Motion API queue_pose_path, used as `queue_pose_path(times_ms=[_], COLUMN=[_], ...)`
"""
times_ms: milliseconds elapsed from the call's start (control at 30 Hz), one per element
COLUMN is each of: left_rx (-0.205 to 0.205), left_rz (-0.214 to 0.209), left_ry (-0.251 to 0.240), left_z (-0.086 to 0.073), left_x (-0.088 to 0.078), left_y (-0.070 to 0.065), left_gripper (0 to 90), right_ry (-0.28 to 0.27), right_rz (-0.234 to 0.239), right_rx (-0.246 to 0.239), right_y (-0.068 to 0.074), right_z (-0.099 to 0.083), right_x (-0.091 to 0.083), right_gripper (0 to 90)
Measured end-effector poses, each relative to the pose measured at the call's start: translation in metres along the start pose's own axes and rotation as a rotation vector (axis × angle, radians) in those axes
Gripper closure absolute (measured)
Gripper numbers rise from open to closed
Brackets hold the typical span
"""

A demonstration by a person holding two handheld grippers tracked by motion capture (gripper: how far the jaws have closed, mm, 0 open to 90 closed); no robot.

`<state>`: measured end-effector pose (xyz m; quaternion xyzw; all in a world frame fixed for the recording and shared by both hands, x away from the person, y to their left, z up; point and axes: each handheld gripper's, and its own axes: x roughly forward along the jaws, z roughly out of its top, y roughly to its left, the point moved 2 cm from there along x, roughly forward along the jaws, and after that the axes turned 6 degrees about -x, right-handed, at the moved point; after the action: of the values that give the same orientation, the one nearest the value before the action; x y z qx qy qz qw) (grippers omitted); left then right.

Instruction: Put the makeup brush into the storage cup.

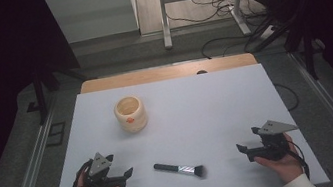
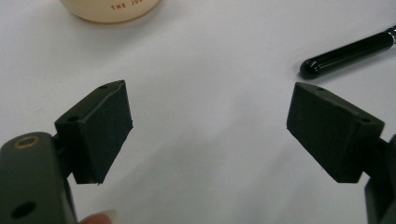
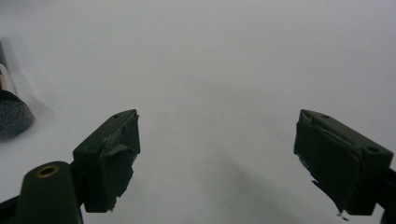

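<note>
High view shows the left hand-held gripper [image 1: 127,172] open and empty on the bench [image 1: 218,110], the makeup brush [image 1: 180,170] lying flat between both hands, handle toward the left, bristles toward the right hand-held gripper [image 1: 239,148], also open; the left one looks slightly nearer.

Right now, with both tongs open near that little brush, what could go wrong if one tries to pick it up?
The makeup brush lies flat on the white table, so its slim, glossy black handle might slip or roll from a pinch. Both the left tongs and right tongs sit low; closing too low could scrape the tabletop. A wide swing toward the cream jar might knock it.
</note>
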<state>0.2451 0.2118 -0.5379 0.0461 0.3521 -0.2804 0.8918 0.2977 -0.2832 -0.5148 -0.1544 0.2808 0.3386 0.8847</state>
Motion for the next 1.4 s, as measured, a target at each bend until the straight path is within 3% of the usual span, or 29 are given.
queue_pose_path(times_ms=[467,1100,1200,1400], left_rx=[0.000,0.026,0.036,0.131], left_rz=[0.013,-0.002,0.001,-0.029], left_ry=[0.002,0.000,-0.003,0.013], left_z=[-0.003,0.001,0.004,0.018], left_x=[-0.001,-0.001,-0.003,-0.014], left_y=[0.001,0.001,0.001,-0.004], left_gripper=[14.6,16.4,16.4,17.5], right_ry=[-0.005,0.005,0.003,-0.002], right_rz=[-0.003,0.010,0.012,0.014], right_rx=[-0.009,-0.001,-0.003,-0.007], right_y=[0.005,0.006,0.006,0.007], right_z=[0.002,0.000,0.000,0.001], right_x=[0.000,0.000,0.000,-0.001], right_gripper=[14.2,13.9,14.7,15.1])
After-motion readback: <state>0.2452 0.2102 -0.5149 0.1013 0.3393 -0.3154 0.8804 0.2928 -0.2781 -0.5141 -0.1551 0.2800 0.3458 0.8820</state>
